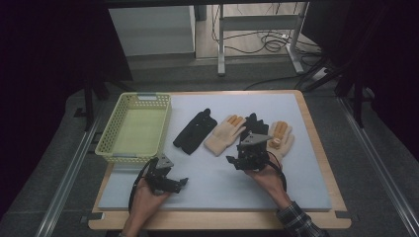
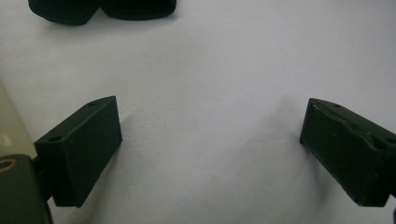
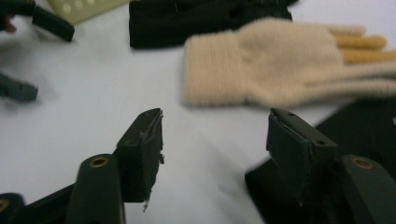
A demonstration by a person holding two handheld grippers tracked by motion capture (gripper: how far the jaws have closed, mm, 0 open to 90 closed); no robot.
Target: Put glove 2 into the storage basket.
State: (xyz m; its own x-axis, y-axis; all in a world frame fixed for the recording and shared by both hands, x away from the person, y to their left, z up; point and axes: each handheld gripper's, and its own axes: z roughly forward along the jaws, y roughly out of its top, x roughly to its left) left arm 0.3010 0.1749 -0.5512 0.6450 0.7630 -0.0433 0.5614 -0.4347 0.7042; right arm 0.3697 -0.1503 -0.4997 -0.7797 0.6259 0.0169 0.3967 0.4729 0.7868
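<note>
Right tongs (image 1: 245, 159) sat open over near edge of black glove (image 1: 255, 124), right of middle on tabletop (image 1: 207, 187). Glove's long axis ran near-to-far, cuff toward tongs. Left tongs (image 1: 174, 183) open, empty, well apart near basket (image 1: 134, 126). Right hand (image 1: 264, 177) closer.

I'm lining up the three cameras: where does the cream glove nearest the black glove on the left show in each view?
High view: cream glove, centre of the mat.
Left gripper view: not in it.
Right gripper view: cream glove, upper right, cuff pointing left.
Shared landmark: black glove beside it.
</note>
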